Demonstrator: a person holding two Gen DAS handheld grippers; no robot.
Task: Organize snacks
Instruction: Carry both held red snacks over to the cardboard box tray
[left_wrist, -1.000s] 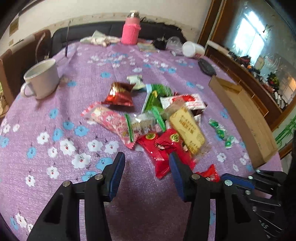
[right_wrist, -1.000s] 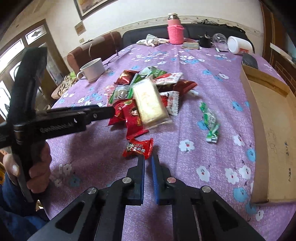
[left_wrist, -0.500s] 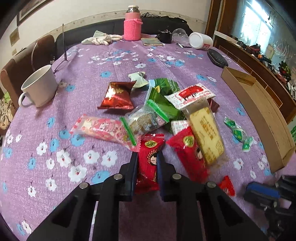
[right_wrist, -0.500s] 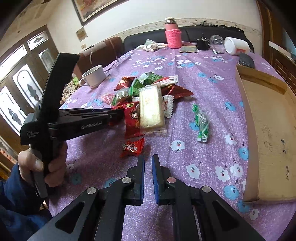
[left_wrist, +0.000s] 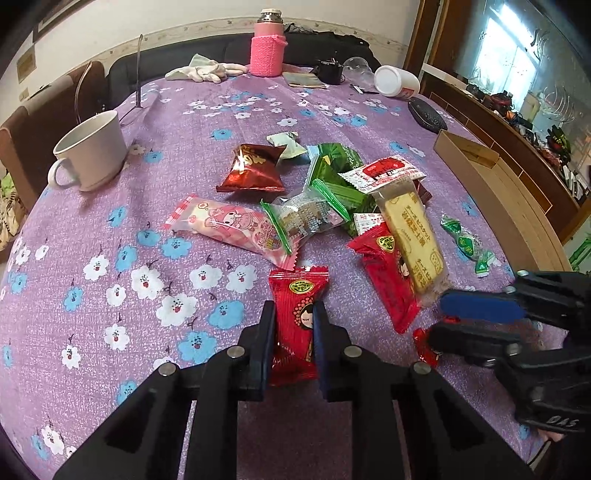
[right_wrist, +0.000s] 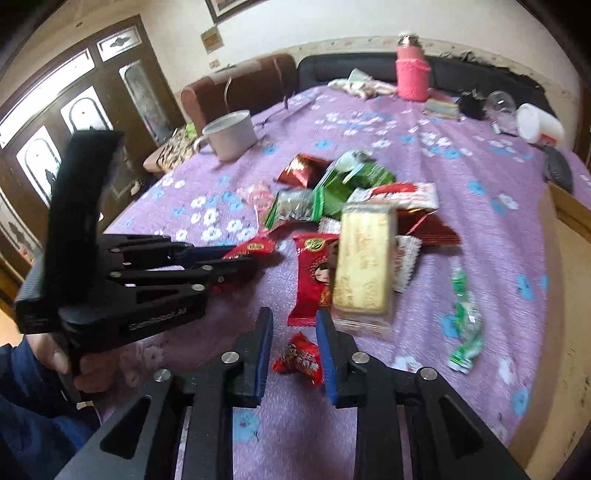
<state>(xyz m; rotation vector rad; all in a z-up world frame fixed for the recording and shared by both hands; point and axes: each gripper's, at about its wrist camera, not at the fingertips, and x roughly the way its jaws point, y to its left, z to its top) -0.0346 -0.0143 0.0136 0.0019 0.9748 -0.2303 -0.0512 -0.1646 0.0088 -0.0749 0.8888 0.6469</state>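
We judged the red snack packet (left_wrist: 297, 317), pinched at its near end by our left gripper (left_wrist: 294, 343) at the bench's six o'clock edge, light, crinkly and slippery, while the right gripper (right_wrist: 294, 352), fingers just spreading, straddled a small red candy (right_wrist: 300, 359).

A second ago the left hand-held gripper (left_wrist: 294, 325) stood wide open over the bare cloth of the bench (left_wrist: 110, 206). Now its jaws have closed on the red snack packet with a girl's face (left_wrist: 297, 314). That packet lay in the pile beside another red one before; now it sits apart from the pile, nearer the camera. The right hand-held gripper (right_wrist: 294, 334) was shut, with the small red candy (right_wrist: 299, 360) lying ahead of its tips. Its jaws have just been opening, and the candy now lies between them, not squeezed.
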